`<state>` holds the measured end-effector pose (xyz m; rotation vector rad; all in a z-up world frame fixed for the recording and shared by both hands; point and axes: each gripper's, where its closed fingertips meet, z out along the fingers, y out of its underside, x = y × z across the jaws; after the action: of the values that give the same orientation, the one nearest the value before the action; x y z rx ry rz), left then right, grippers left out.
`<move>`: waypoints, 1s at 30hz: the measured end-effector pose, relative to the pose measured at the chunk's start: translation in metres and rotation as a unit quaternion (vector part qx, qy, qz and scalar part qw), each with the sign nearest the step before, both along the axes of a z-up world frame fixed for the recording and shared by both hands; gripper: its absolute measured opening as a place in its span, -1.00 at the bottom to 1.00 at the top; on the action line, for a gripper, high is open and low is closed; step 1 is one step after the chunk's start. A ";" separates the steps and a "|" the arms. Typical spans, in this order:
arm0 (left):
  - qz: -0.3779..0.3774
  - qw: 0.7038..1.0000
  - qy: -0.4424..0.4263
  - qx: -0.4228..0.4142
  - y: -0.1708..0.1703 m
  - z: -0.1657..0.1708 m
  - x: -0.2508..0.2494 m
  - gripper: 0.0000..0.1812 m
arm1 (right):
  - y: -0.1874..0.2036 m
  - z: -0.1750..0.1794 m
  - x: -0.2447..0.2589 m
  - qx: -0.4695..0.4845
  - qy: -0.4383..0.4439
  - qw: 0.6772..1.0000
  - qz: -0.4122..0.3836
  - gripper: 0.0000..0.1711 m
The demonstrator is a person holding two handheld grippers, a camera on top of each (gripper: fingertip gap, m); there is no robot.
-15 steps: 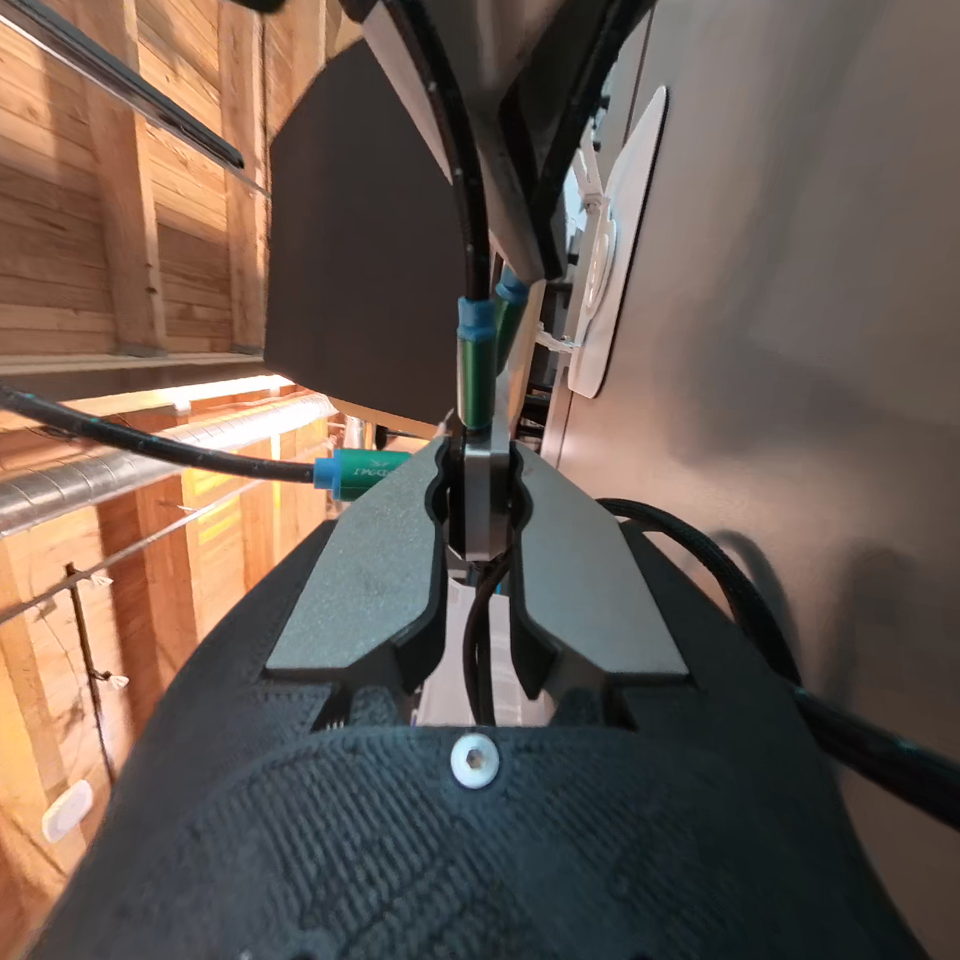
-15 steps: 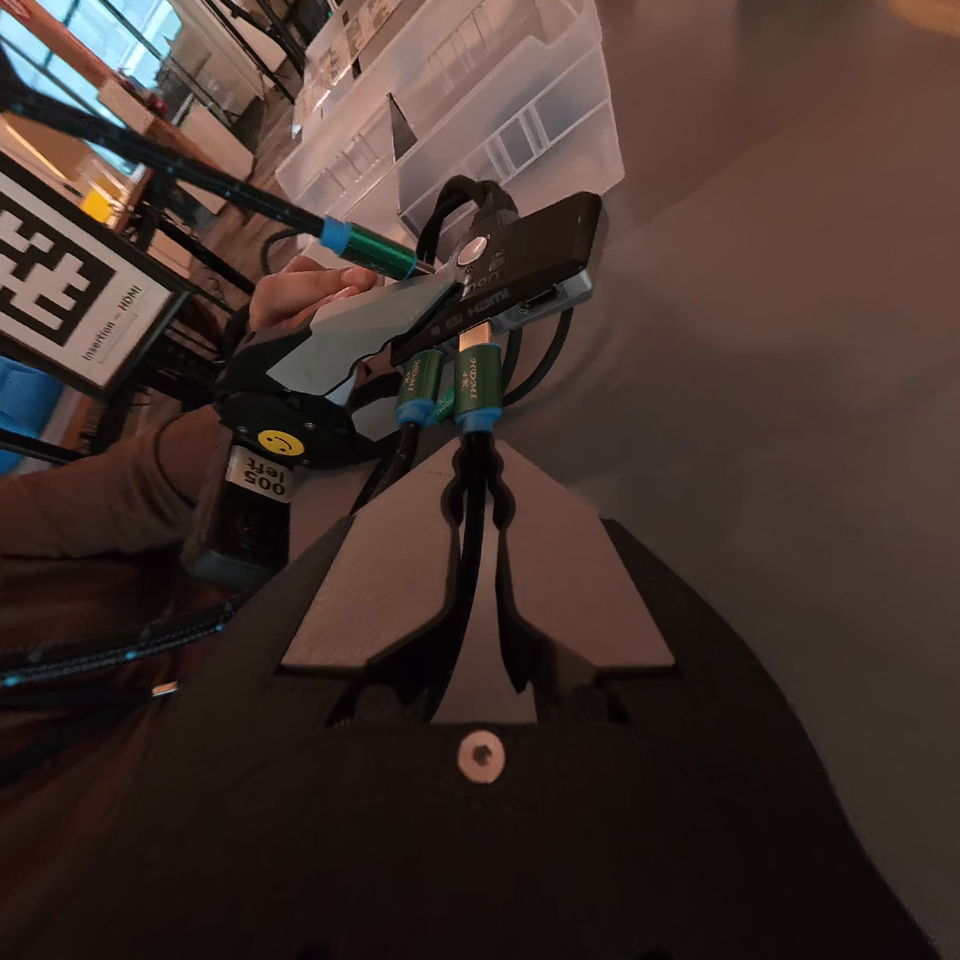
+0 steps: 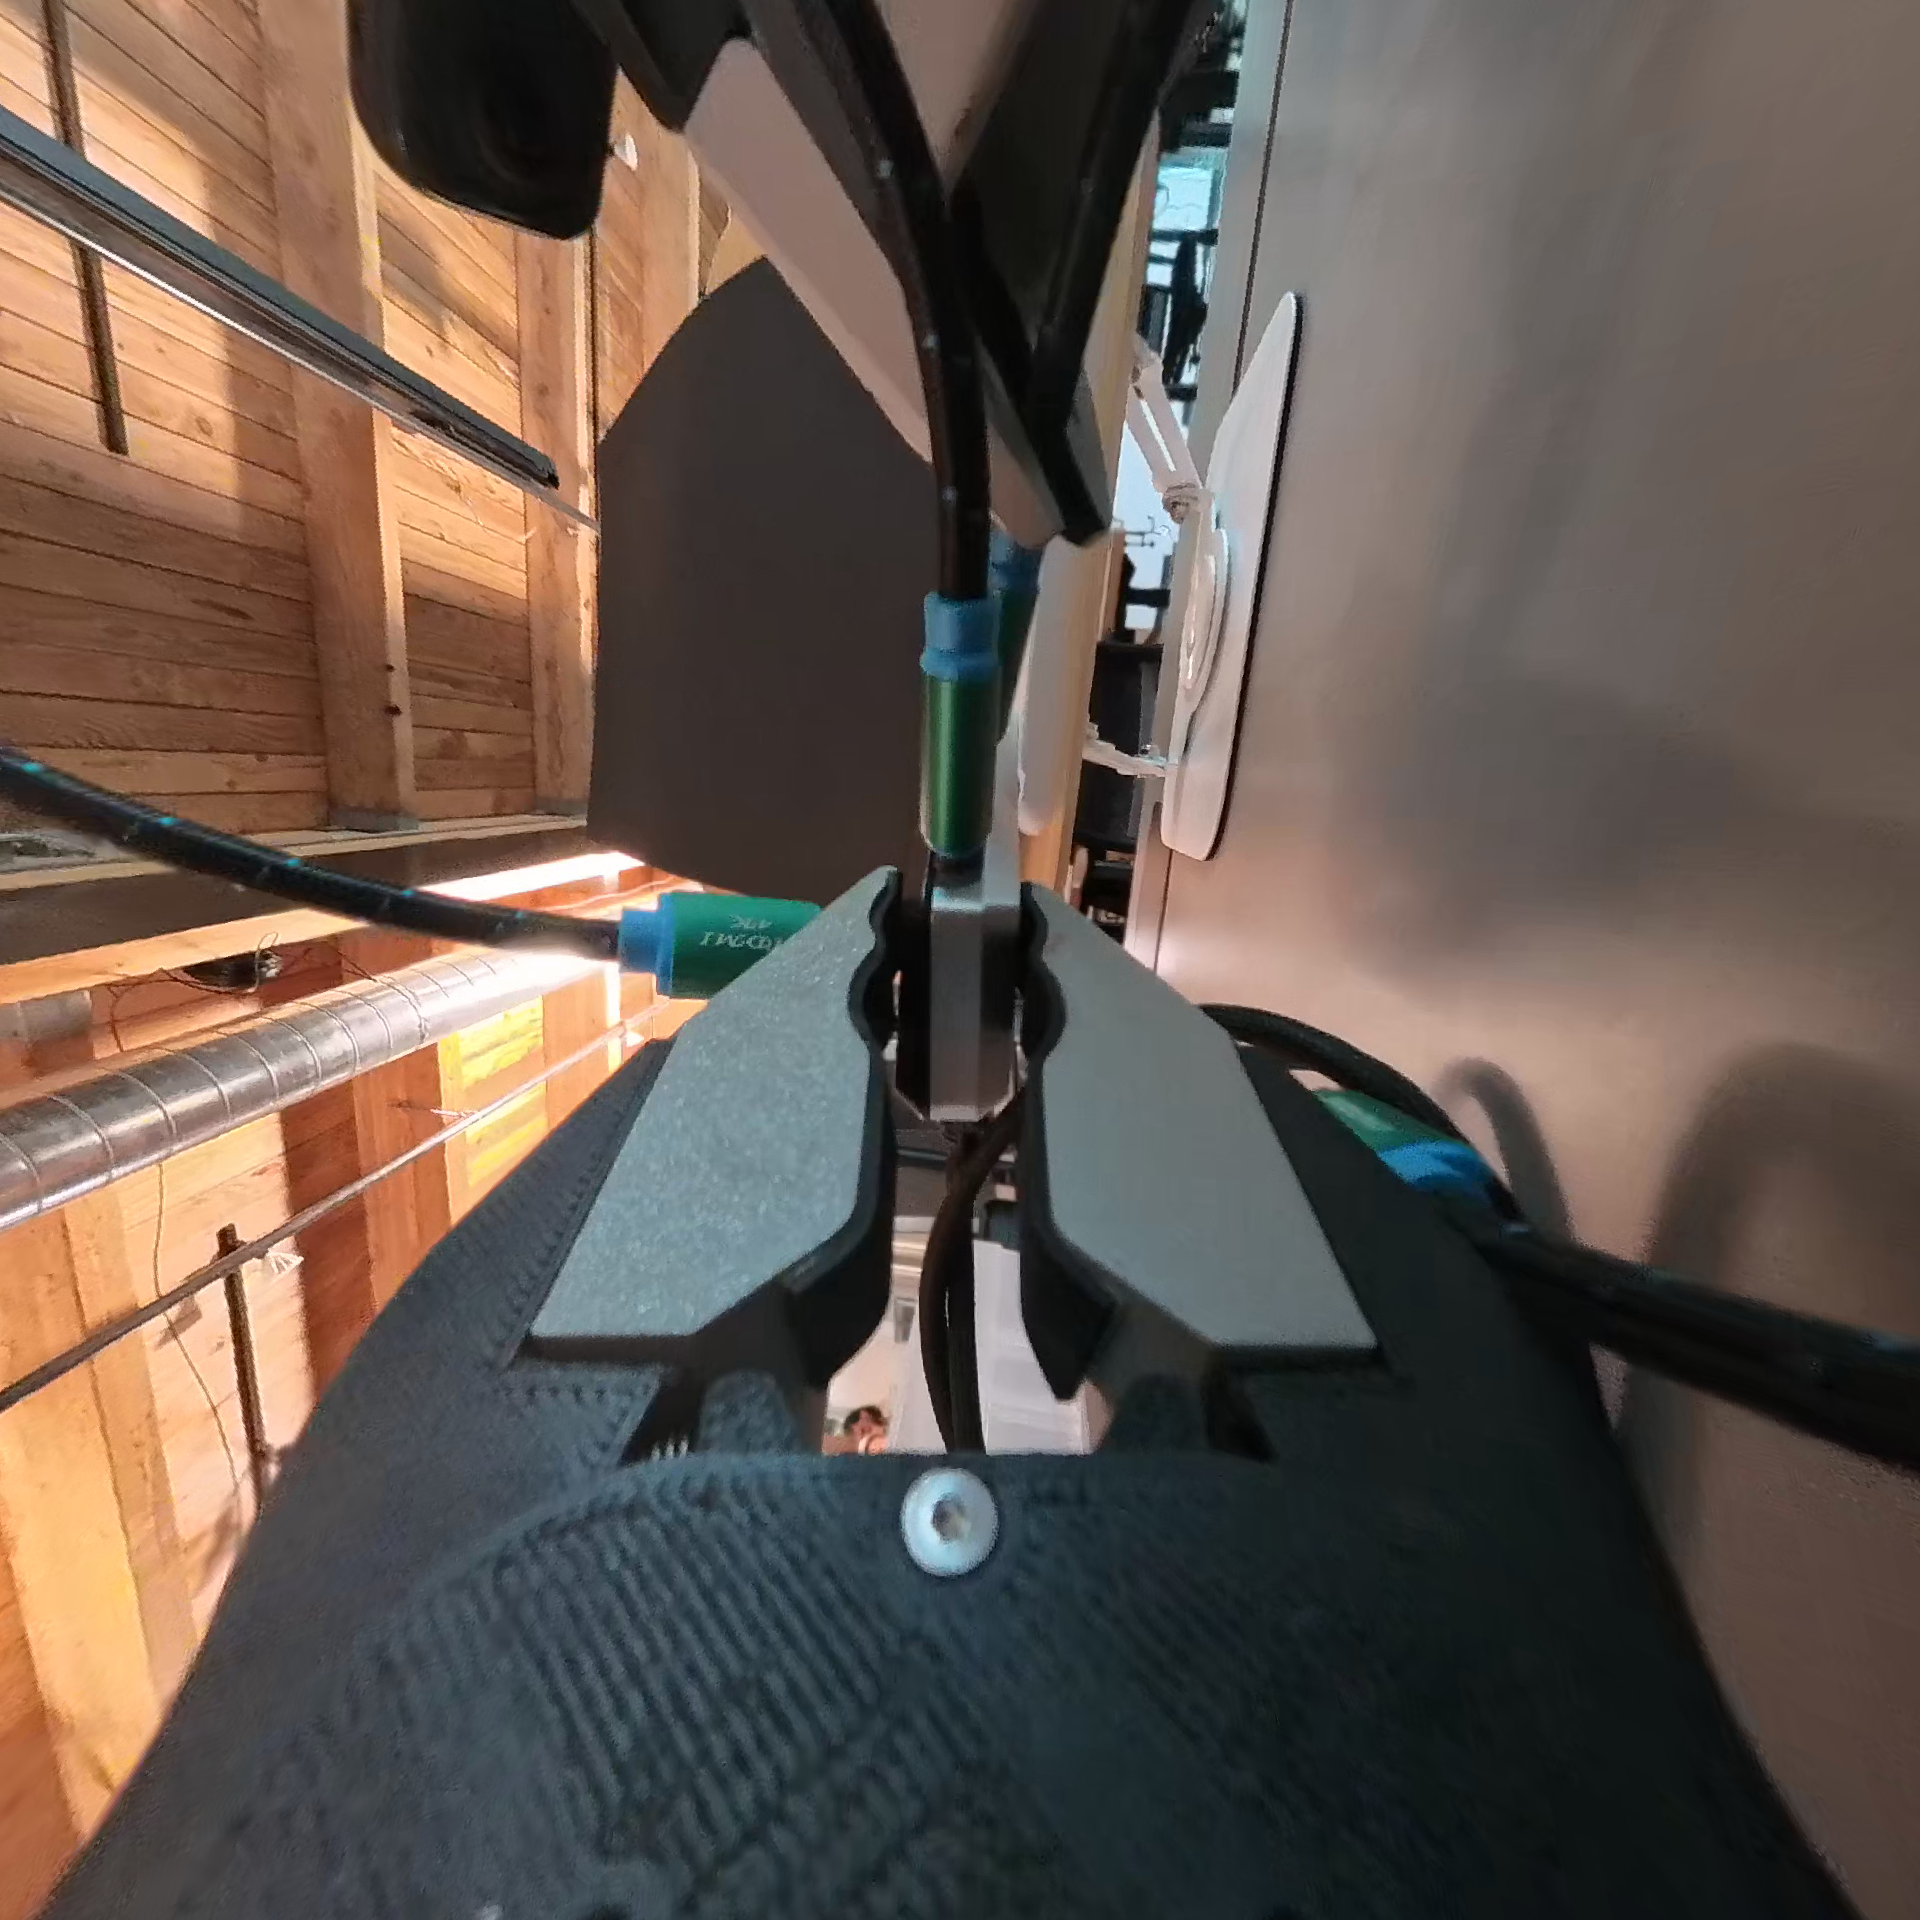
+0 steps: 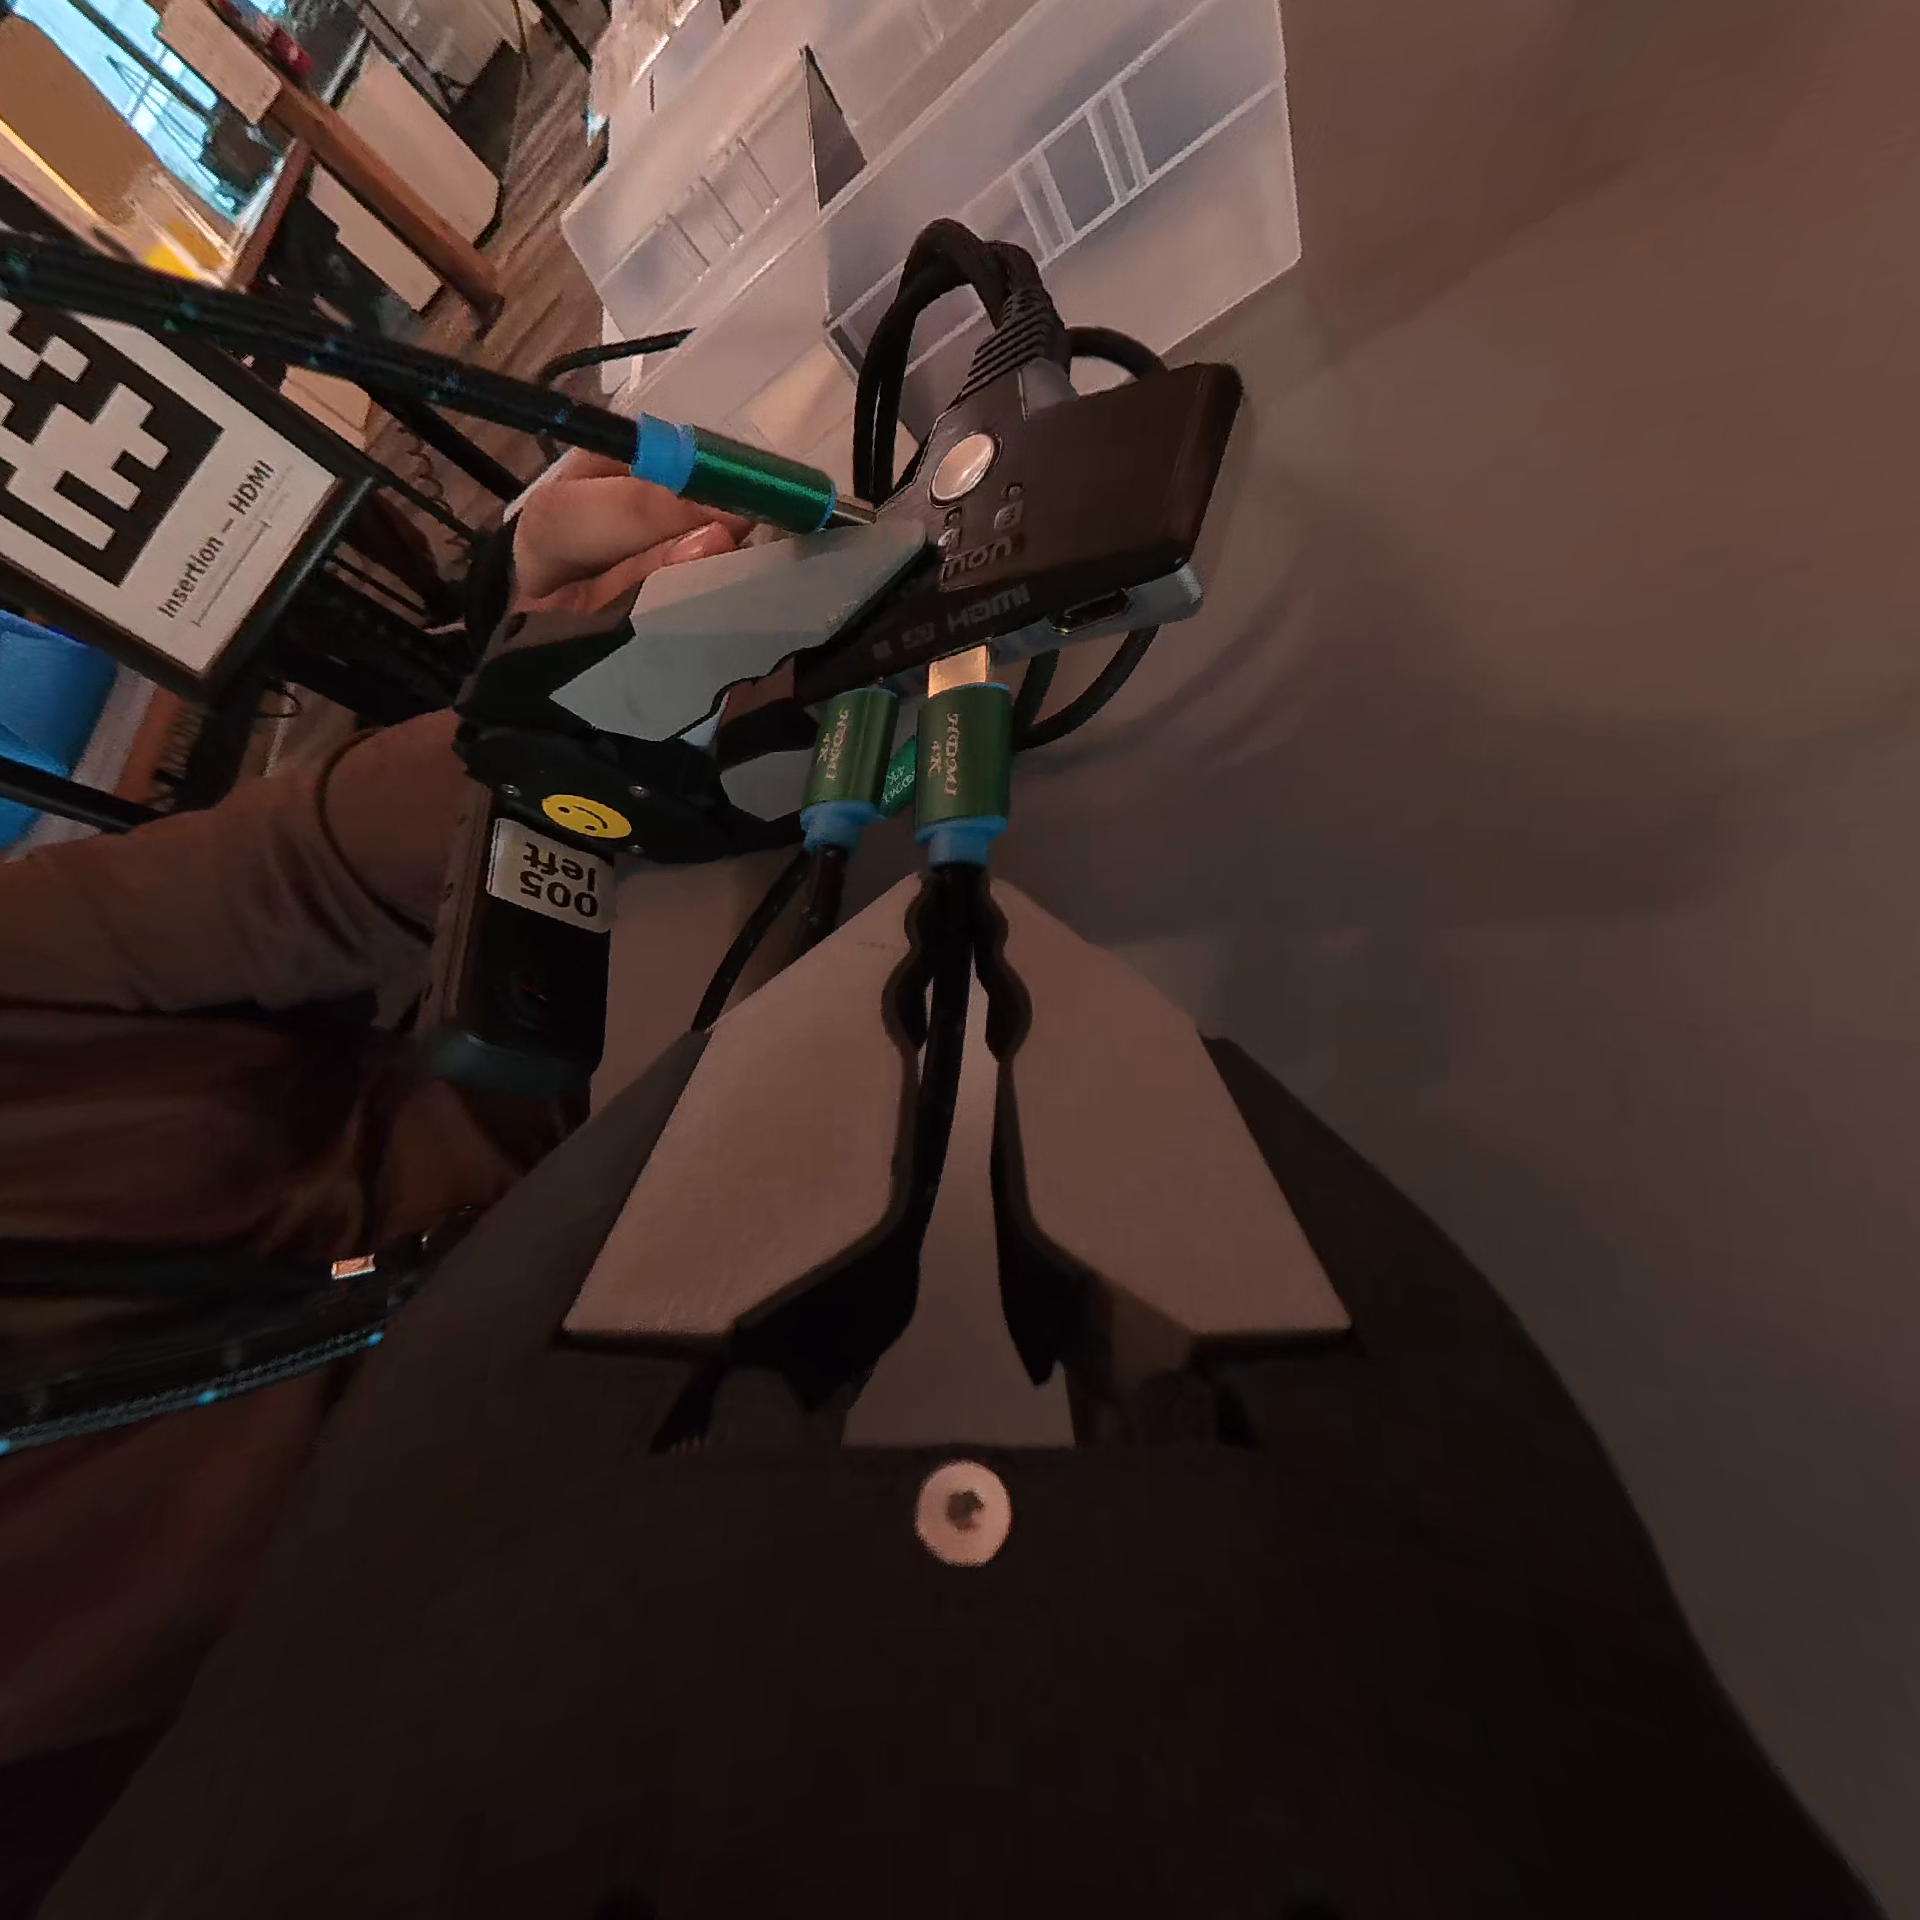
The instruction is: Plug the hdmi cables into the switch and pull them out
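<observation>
In the right wrist view the black HDMI switch (image 4: 1091, 488) is held off the grey table. My left gripper (image 4: 821, 613) is shut on its left end. My right gripper (image 4: 956, 904) is shut on the black cable just behind a green plug with a blue collar (image 4: 961, 769). A short length of that plug's metal tip shows below the switch port. A second green plug (image 4: 847, 758) sits in the port beside it. A third (image 4: 748, 483) enters the switch's left side. In the left wrist view my left gripper (image 3: 961, 904) clamps the switch's grey edge (image 3: 961, 1008), under the gripped plug (image 3: 958, 748).
Clear plastic bins (image 4: 935, 156) stand behind the switch. A framed sign with a black-and-white marker (image 4: 156, 468) stands at the left. A person's hand (image 4: 603, 540) holds the left gripper. The grey table (image 4: 1558, 935) lies to the right. A loose green plug (image 3: 1392, 1132) lies by the left gripper. One gripper's finger ends stand about 6 cm off the other's.
Both grippers keep their holds. The views have shifted a little, and a loose green plug now shows at the right of the left wrist view.
</observation>
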<state>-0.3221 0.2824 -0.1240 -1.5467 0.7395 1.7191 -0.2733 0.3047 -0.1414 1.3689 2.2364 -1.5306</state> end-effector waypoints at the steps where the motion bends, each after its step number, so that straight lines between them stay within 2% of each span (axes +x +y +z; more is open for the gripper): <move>1: -0.003 1.000 0.004 -0.001 0.001 0.000 0.001 -0.81 | 0.001 0.000 0.001 -0.002 -0.003 1.000 0.003 -0.96; 8: -0.021 1.000 0.013 -0.004 0.001 0.000 0.007 -0.81 | -0.001 0.002 0.008 -0.015 -0.010 1.000 0.019 -0.96; 12: -0.033 0.999 -0.002 0.008 -0.001 0.004 0.009 -0.81 | -0.005 0.008 0.011 -0.061 -0.016 0.997 0.038 -0.96; 18: -0.046 0.998 -0.030 0.018 0.000 0.003 0.010 -0.81 | -0.003 0.008 0.012 -0.078 -0.024 0.996 0.045 -0.96; 30: -0.052 0.997 -0.055 0.034 -0.001 0.005 0.009 -0.81 | -0.004 0.009 0.011 -0.051 -0.007 0.998 0.036 -0.96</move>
<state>-0.3126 0.2814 -0.1193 -1.5166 0.6857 1.5544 -0.2625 0.3003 -0.1323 1.2525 2.1420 -1.5817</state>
